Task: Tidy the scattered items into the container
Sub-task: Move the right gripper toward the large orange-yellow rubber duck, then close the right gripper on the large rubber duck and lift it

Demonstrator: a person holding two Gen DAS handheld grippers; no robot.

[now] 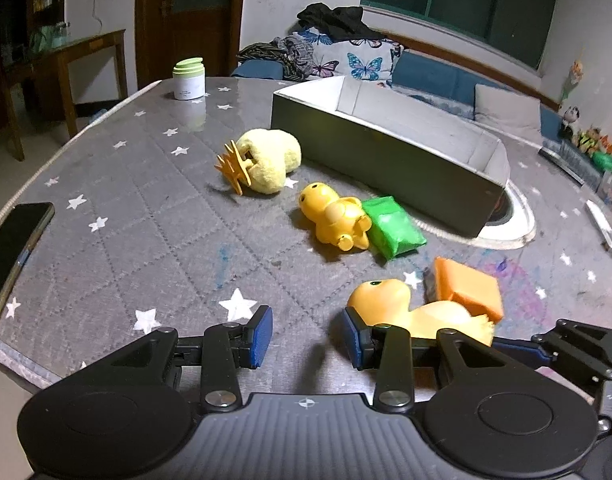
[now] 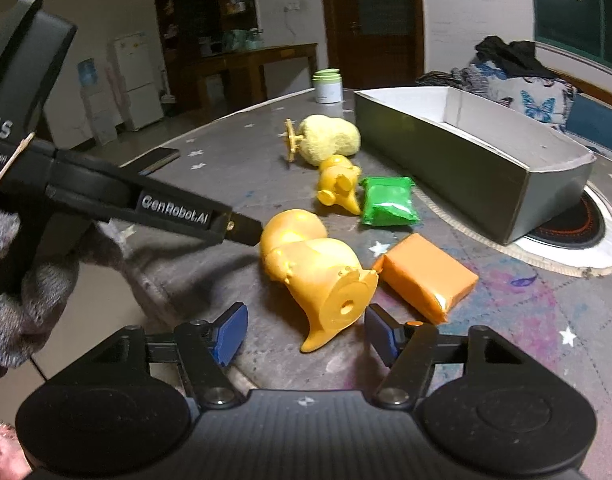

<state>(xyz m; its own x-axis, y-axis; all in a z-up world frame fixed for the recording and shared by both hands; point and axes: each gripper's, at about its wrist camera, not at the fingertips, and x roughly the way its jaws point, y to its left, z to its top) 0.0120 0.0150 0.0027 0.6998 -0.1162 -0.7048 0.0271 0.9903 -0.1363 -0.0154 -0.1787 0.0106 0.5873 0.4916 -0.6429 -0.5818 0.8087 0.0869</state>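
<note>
Container [image 1: 390,160] sits empty; both hand-held grippers [image 1: 308,334] [image 2: 303,330] gape wide (a gloved hand [image 2: 25,300] only in right view).

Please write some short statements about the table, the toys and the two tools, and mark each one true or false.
1. The box already holds the green packet. False: the packet lies on the table, outside the box.
2. Both tools are open. True: the left tool and the right tool grip nothing.
3. The large yellow duck lies on its side. True.
4. The orange block is on top of the plush toy. False: it lies on the table beside the large duck.
</note>
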